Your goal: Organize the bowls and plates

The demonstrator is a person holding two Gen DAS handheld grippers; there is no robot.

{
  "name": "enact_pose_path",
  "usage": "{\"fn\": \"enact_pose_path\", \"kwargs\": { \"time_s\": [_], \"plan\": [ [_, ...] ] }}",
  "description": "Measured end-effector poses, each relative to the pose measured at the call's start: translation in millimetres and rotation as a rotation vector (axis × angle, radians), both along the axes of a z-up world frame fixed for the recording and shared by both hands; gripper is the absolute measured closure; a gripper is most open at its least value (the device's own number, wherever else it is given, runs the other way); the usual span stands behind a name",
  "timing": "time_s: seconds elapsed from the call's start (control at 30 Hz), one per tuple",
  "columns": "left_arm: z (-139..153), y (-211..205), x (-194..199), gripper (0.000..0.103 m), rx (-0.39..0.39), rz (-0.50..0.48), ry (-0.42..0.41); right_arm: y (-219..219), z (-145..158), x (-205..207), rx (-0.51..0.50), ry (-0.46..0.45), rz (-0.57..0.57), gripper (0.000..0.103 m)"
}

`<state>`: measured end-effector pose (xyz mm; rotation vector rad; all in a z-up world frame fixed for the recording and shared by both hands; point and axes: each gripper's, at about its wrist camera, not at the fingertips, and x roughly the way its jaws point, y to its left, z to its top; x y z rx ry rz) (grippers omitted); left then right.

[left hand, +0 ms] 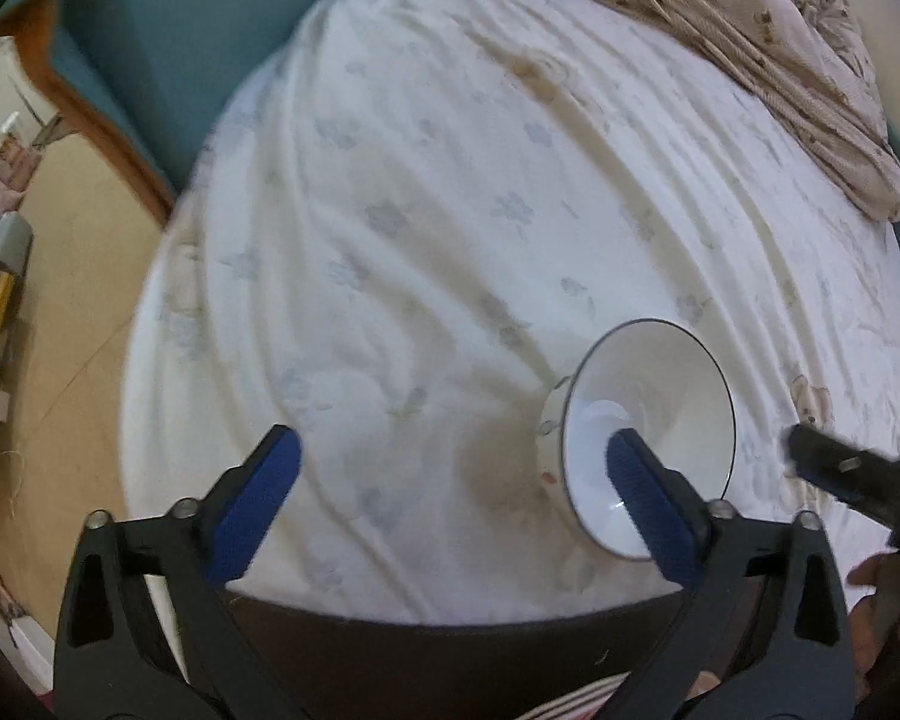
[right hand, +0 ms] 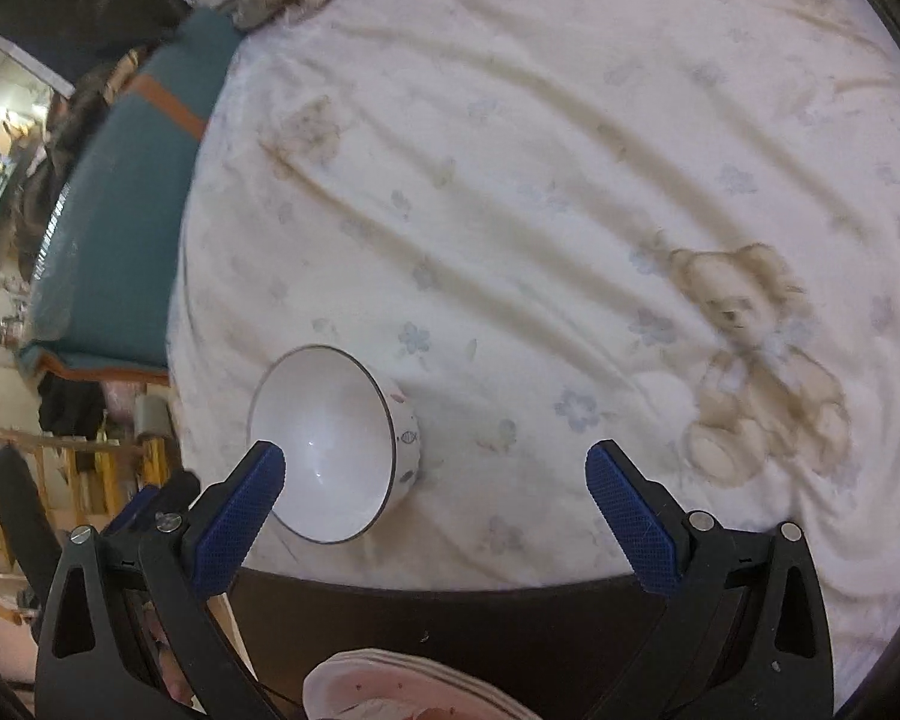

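Note:
A white bowl (left hand: 660, 420) with a thin dark rim and small printed marks sits on the white bed sheet (left hand: 426, 210), near the bed's front edge. My left gripper (left hand: 456, 456) is open and empty above the sheet; its right finger overlaps the bowl in the view. The bowl also shows in the right wrist view (right hand: 330, 438). My right gripper (right hand: 435, 471) is open and empty, with the bowl by its left finger. Pink-patterned plates (right hand: 390, 690) show at the bottom edge of the right wrist view, below the gripper.
A dark bed frame edge (right hand: 450, 618) runs below the sheet. A crumpled beige blanket (left hand: 750, 48) lies at the far side of the bed. A teal mattress side (right hand: 120, 228) and cluttered floor lie to the left. The other gripper (left hand: 858, 474) shows at the right.

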<state>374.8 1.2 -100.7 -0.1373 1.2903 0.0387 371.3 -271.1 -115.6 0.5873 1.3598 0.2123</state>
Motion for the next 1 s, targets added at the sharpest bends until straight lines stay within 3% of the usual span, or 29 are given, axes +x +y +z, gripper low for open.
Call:
{"fn": "enact_pose_path", "kwargs": {
  "time_s": [0.07,0.13,0.2,0.3,0.33,0.47,0.67,1.0],
  "plan": [
    [-13,-10,4,0.023,-0.001,-0.025,0.037,10,-10,4,-0.013,0.021,0.032,0.019],
    [-24,-16,7,0.054,-0.017,-0.033,0.079,22,-22,5,-0.018,0.041,0.067,0.036],
    [-31,-20,7,0.062,-0.044,-0.032,0.108,29,-30,3,-0.001,0.04,0.074,0.046],
    [-34,-26,5,0.082,-0.07,-0.045,0.123,39,-40,0,0.001,0.05,0.098,0.072],
    [-34,-28,4,0.089,-0.082,-0.05,0.124,42,-43,-2,0.0,0.054,0.107,0.076],
    [-28,-37,-1,0.095,-0.053,-0.058,0.128,50,-39,-5,0.0,0.026,0.116,0.091],
    [-11,-35,-11,0.095,-0.082,-0.078,0.125,58,-21,-13,-0.043,-0.023,0.138,0.09],
    [51,-39,-57,0.094,-0.104,-0.1,0.051,52,33,-46,-0.087,-0.084,0.157,0.09]
  ]
}}
